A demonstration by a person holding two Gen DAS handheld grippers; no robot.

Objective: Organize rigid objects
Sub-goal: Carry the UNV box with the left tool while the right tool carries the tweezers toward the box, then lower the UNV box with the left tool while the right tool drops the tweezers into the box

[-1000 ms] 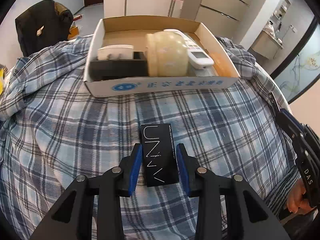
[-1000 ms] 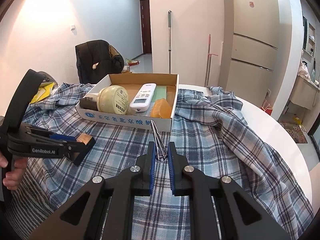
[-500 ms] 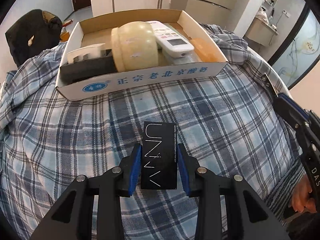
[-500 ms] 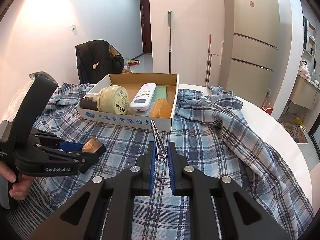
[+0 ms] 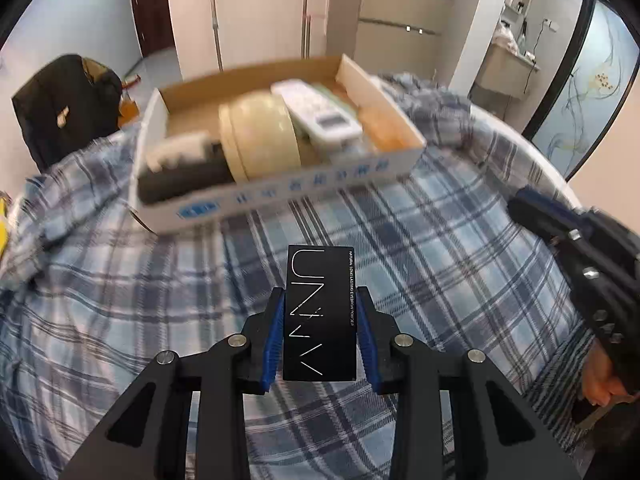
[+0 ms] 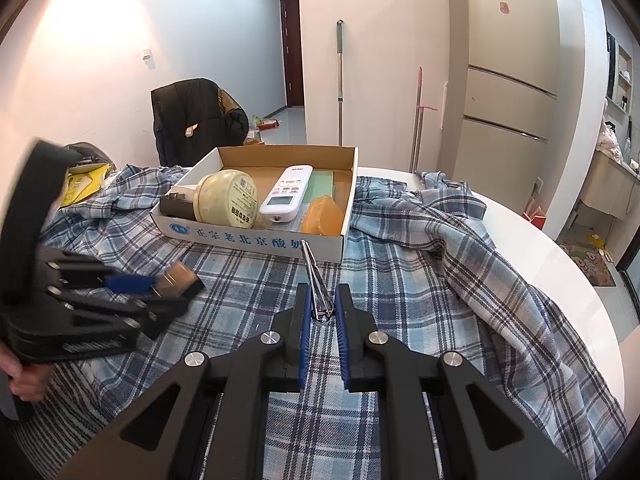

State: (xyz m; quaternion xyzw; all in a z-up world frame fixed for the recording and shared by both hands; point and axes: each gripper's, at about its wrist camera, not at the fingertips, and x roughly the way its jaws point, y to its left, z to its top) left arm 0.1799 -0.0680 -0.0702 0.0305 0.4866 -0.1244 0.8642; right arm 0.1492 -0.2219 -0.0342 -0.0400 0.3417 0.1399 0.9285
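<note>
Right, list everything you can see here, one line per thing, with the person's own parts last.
cardboard box: 1, brown inside, white front with blue print, on the plaid cloth
round jar: 1, cream, on its side in the box
remote control: 1, white, in the box beside the jar
orange block: 1, translucent orange, right front corner of the box
dark case: 1, black, left end of the box
plaid cloth: 1, blue and white, spread over the table
white table: 1, white, under the cloth
black carton: 1, black with white lettering, clamped in the left gripper
metal tweezers: 1, silver, clamped in the right gripper
left gripper: 1, black with blue pads
right gripper: 1, black with blue pads
</note>
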